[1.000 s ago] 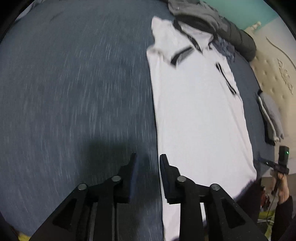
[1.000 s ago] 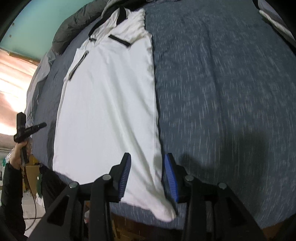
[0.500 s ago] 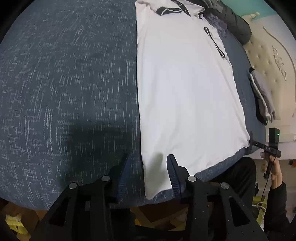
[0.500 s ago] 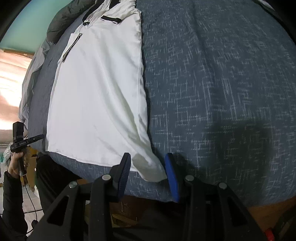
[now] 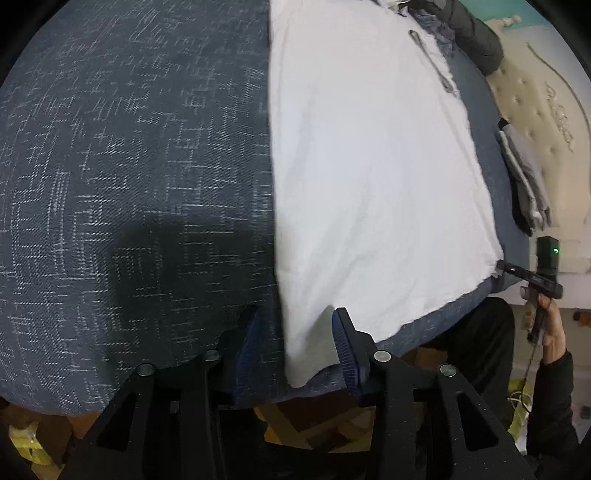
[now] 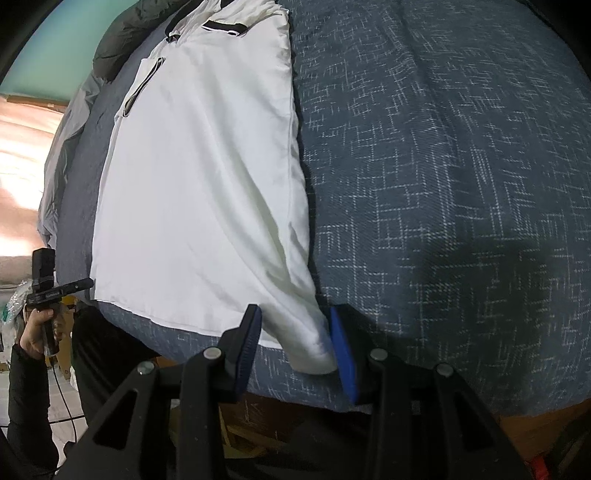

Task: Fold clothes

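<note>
A white polo shirt (image 5: 369,166) with dark trim lies flat lengthwise on the dark blue bed cover (image 5: 129,147). My left gripper (image 5: 295,314) straddles one bottom hem corner at the bed's near edge. Its jaws are closing, with the cloth between the blue pads, which do not press on it. In the right wrist view the same shirt (image 6: 203,184) shows its other hem corner between the fingers of my right gripper (image 6: 295,314), which stands open around it. Each wrist view also shows the other gripper, small, at the shirt's far hem corner.
A dark jacket (image 5: 476,33) is bunched past the collar. Folded grey clothes (image 5: 524,173) lie by the cream tufted headboard (image 5: 546,92). The person's dark trousers (image 5: 472,350) stand against the bed's near edge (image 6: 295,391), with floor clutter below.
Both grippers have drawn back along the shirt to its hem and sunk toward the bed edge. Each now has a hem corner between its fingers. The left jaws stand wider than a second ago.
</note>
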`<state>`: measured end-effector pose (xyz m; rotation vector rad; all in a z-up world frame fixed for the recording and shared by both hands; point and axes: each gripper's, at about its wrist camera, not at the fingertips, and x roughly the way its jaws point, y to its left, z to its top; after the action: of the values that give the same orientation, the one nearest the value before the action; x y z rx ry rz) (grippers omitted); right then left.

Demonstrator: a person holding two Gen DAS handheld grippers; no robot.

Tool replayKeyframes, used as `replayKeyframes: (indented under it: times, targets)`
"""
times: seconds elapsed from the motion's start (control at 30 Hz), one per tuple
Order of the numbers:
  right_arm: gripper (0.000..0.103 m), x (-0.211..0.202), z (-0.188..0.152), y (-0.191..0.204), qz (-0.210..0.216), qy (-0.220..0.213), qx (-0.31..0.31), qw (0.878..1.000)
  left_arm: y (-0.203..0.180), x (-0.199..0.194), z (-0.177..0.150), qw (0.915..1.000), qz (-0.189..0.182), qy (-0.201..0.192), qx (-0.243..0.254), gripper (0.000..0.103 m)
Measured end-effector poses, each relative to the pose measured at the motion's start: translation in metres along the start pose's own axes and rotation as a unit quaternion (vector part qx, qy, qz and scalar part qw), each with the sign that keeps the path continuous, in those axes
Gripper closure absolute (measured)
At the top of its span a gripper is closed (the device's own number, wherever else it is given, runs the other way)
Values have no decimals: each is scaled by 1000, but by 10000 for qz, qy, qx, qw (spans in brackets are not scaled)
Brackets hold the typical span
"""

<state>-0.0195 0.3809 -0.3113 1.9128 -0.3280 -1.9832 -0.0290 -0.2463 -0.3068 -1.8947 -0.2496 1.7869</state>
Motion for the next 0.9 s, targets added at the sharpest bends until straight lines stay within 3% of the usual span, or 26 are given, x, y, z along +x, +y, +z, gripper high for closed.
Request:
replayKeyframes:
  times: [0.03, 0.1, 0.17, 0.23, 0.47, 0.73, 0.9]
  targets:
    - [64, 1, -1, 1, 0, -5, -42, 10000, -2, 0, -1, 10000, 31, 5, 66, 80]
    - [65, 3, -3, 4, 1, -17, -136, 9999, -5, 0, -3, 9998, 46, 7, 169, 88]
    - [78, 3, -5, 7, -73, -33, -245, 9997, -7, 0, -5, 9997, 29, -3, 250, 100]
    - [89, 2, -6, 8, -74, -66, -310, 9995, -9, -3, -5, 9995, 16, -65, 301, 101]
    - [98, -29, -7, 10, 130, -445, -453, 9979, -18, -34, -10, 9982, -115, -349, 480, 101]
    - [99, -67, -16, 29, 489, -746, -717, 9934, -24, -87, -24, 9949, -206, -807, 569, 101]
    - [99, -75, -18, 37, 699, -831, -702, 9916, -26, -95, -43, 9939, -125, -903, 619, 101]
